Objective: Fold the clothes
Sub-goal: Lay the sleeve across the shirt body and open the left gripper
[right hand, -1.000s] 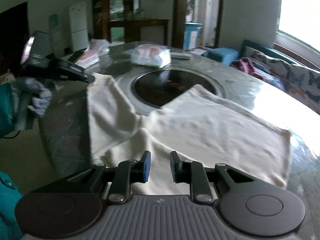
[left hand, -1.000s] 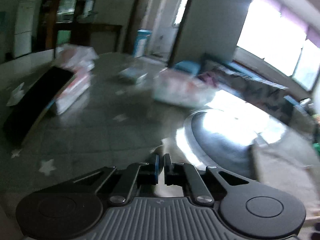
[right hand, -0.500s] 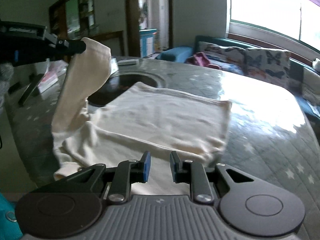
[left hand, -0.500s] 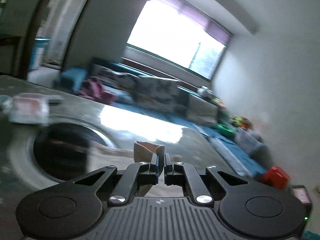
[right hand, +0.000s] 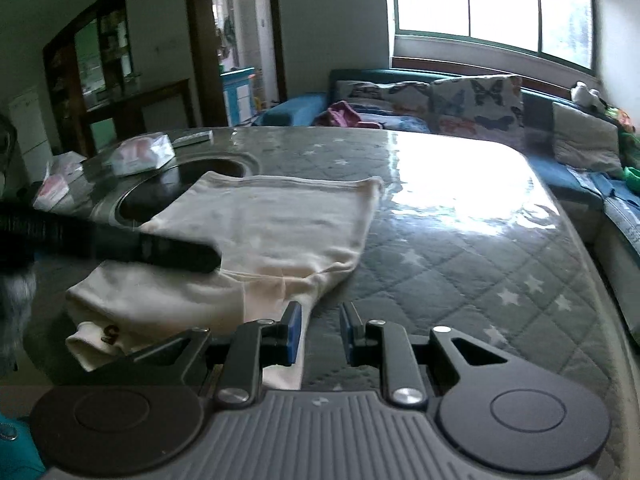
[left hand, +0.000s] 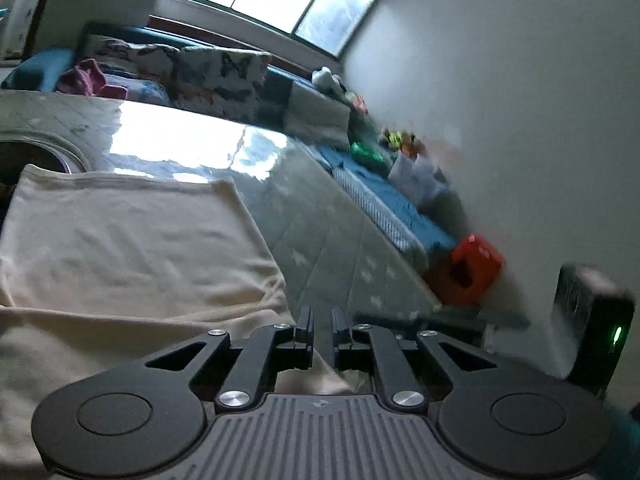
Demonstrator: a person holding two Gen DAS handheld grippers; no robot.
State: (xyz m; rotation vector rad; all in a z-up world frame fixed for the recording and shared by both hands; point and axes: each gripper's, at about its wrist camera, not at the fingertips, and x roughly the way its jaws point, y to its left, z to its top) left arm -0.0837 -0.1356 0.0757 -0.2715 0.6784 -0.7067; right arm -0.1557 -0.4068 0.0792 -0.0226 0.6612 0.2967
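Observation:
A cream garment (right hand: 272,236) lies on the quilted grey table (right hand: 460,248), with a sleeve folded over its body. It also shows in the left wrist view (left hand: 132,240). My left gripper (left hand: 322,320) has its fingers slightly apart above the garment's near edge, with cloth under its base and none between the tips. In the right wrist view the left gripper (right hand: 212,258) reaches in from the left over the folded sleeve. My right gripper (right hand: 319,316) is open and empty at the garment's near right corner.
A dark round inset (right hand: 180,192) sits in the table beyond the garment. A white tissue pack (right hand: 142,156) and packets (right hand: 56,184) lie at the far left. A sofa with cushions (right hand: 480,100) runs along the window wall. A red box (left hand: 474,270) stands on the floor.
My left gripper has carried the sleeve across and down onto the garment's body and its fingers have parted off the cloth. The right gripper stayed open near the front edge.

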